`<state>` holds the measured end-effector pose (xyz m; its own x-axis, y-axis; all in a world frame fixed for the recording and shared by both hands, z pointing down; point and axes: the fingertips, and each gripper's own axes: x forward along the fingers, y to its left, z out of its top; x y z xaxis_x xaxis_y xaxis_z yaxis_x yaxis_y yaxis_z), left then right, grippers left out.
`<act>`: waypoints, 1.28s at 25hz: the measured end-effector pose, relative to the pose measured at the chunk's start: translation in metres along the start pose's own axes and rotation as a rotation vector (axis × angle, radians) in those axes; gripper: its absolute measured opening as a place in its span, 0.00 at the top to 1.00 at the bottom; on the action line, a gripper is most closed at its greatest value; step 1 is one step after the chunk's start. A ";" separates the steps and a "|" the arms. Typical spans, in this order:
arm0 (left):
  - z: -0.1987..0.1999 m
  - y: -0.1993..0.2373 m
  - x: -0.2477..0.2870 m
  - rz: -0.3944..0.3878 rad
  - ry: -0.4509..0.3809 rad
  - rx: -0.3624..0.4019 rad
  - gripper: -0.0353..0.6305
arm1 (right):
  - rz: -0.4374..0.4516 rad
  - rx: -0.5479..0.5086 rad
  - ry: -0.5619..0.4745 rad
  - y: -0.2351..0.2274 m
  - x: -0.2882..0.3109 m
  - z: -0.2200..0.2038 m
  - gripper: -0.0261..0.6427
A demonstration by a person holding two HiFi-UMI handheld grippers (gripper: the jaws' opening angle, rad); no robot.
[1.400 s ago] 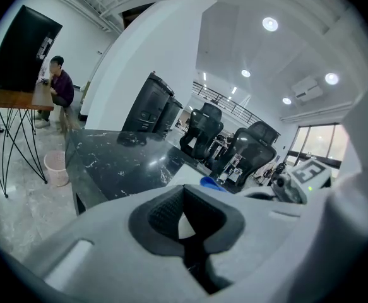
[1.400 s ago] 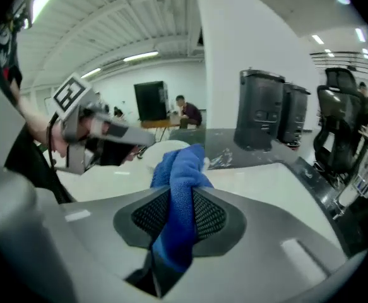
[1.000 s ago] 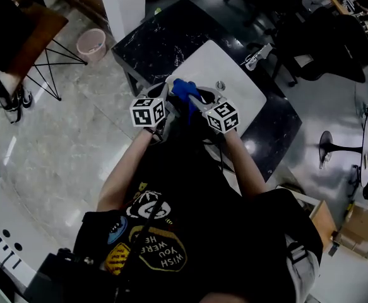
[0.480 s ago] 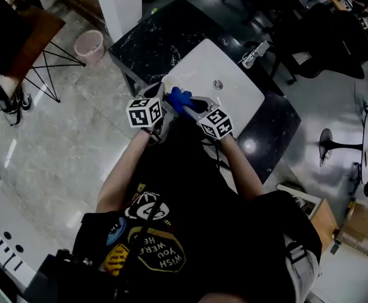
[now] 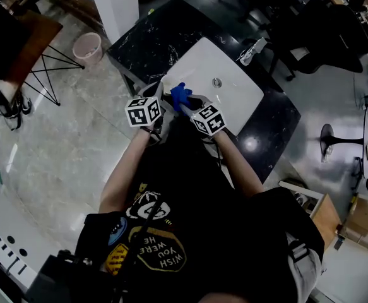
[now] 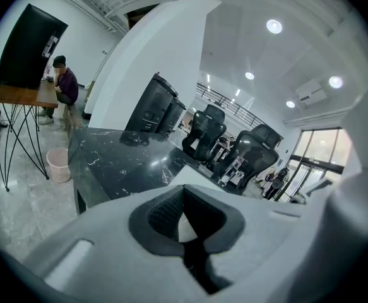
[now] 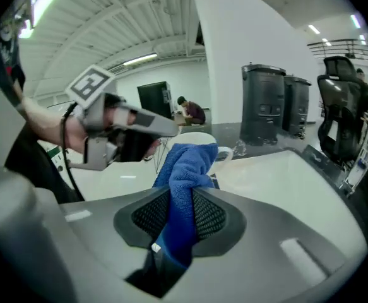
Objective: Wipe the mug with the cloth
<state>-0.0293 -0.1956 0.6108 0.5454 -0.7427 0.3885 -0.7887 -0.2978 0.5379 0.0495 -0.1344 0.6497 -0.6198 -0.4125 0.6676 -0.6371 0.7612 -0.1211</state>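
Observation:
A blue cloth (image 7: 187,163) is pinched between the pads of my right gripper (image 7: 182,213) and stands up out of the jaws. Its top lies against a white mug (image 7: 199,137), whose handle points right. My left gripper (image 7: 163,132) reaches in from the left to the mug. In the left gripper view a white sliver of the mug (image 6: 184,229) sits between the nearly closed pads of the left gripper (image 6: 184,223). From the head view the cloth (image 5: 180,95) shows between the left gripper (image 5: 163,93) and the right gripper (image 5: 187,101), over the basin's near edge.
A white basin (image 5: 234,93) with a drain (image 5: 217,82) is set in a black marble counter (image 5: 152,36). A white pillar (image 5: 115,2) and a pink bin (image 5: 88,45) stand to the left. Office chairs (image 6: 206,131) lie beyond, and a person (image 6: 62,84) sits at a far desk.
Both grippers have shifted slightly left. The right gripper has drawn closer to the left one, carrying the cloth in against the mug.

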 end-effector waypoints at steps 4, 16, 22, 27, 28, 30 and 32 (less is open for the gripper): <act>0.003 0.002 -0.001 0.010 -0.006 -0.004 0.94 | -0.021 -0.121 0.062 0.005 -0.021 -0.010 0.82; 0.008 -0.001 -0.059 0.152 -0.115 -0.054 0.94 | 0.160 -0.035 0.041 0.006 -0.033 -0.024 0.49; -0.014 -0.045 -0.101 0.242 -0.157 0.053 0.94 | 0.102 0.012 -0.276 -0.014 -0.098 0.015 0.92; -0.034 -0.101 -0.111 0.322 -0.143 0.306 0.94 | 0.023 -0.001 -0.314 -0.019 -0.118 0.008 0.96; -0.037 -0.109 -0.113 0.330 -0.152 0.318 0.94 | 0.031 -0.008 -0.323 -0.016 -0.121 0.009 0.96; -0.043 -0.119 -0.117 0.348 -0.172 0.307 0.94 | 0.051 -0.020 -0.336 -0.008 -0.126 0.008 0.96; -0.048 -0.126 -0.120 0.360 -0.183 0.289 0.94 | 0.069 -0.029 -0.342 -0.001 -0.131 0.006 0.96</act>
<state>0.0179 -0.0401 0.5327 0.1857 -0.9144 0.3596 -0.9783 -0.1379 0.1547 0.1286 -0.0841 0.5581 -0.7818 -0.4998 0.3728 -0.5781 0.8050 -0.1331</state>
